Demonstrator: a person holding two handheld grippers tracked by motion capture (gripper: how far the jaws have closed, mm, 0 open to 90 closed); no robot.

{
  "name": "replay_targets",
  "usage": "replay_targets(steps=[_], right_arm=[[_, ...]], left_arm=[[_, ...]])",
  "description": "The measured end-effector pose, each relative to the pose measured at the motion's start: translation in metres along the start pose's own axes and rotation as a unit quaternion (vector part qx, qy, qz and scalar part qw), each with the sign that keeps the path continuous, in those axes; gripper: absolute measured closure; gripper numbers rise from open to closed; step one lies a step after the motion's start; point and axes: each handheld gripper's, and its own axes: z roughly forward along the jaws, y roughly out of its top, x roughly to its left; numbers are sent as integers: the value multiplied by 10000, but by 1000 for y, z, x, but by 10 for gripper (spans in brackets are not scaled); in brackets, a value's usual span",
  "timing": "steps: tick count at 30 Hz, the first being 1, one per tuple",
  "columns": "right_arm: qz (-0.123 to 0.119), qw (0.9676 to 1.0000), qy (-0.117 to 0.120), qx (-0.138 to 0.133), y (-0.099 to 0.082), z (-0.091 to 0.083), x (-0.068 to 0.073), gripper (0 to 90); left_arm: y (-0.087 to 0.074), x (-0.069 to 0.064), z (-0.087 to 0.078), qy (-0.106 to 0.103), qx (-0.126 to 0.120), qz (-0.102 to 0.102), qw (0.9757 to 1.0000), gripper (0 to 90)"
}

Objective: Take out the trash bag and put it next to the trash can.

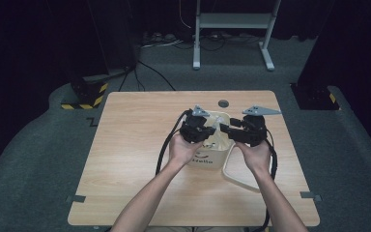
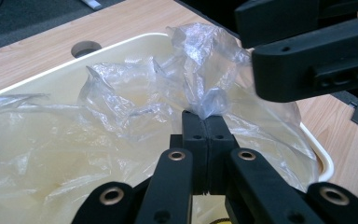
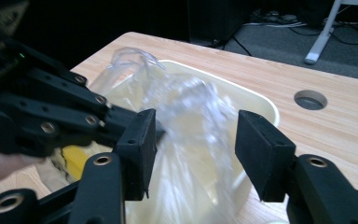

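While the left claw (image 2: 207, 122) clenches a pinch of clear plastic liner (image 2: 135, 112) over the cream bin (image 3: 256, 100), the right claw (image 3: 193, 140) at three o'clock stands released, ready to regrip

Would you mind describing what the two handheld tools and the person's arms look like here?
Both are black. The left tool and the right tool each carry a grey three-cornered plate on top and trail a thick black cable toward the person. Their jaws end in flat, blocky black pads, joined by links with round metal-ringed pivots. The forearms are bare, with no sleeves in sight.
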Motion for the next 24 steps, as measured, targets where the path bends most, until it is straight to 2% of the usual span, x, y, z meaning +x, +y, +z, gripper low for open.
replay_targets(steps=[6,14,19,24], right_arm=[[77,9999,-67,-88,-13,-11,-8,429],[120,9992,-144,-362,-34,-30,-20,398],[133,9984,-315,-441,-53,-39,-30,395],[105,9977,-592,-296,-78,-40,-40,420]], left_arm=[[6,-1,-5,-8,-81,-1,10000,897],[8,0,-10,-8,-107,11,9999,898],[10,1,-12,-9,-128,-7,9999,898],[14,0,-16,-28,-199,21,9998,898]])
